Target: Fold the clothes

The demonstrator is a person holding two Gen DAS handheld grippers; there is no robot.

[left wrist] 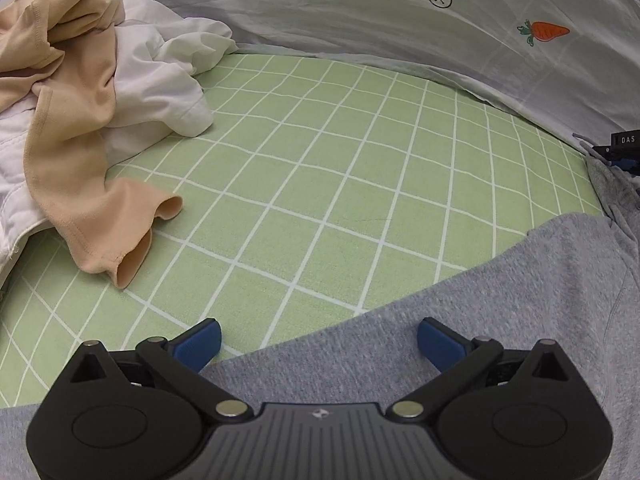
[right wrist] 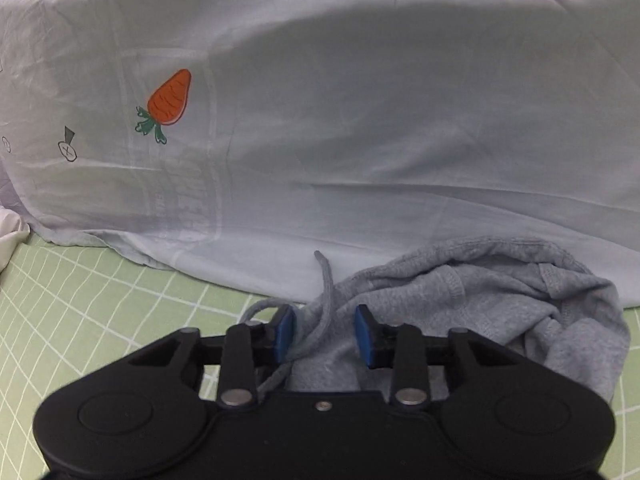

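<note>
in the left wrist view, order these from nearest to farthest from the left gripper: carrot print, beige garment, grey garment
1. grey garment, directly under the left gripper and to its right.
2. beige garment, ahead on the left, on the green checked sheet.
3. carrot print, far upper right on the pale sheet.

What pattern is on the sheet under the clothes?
The sheet is light green with a white grid; clearest in the left wrist view.
</note>
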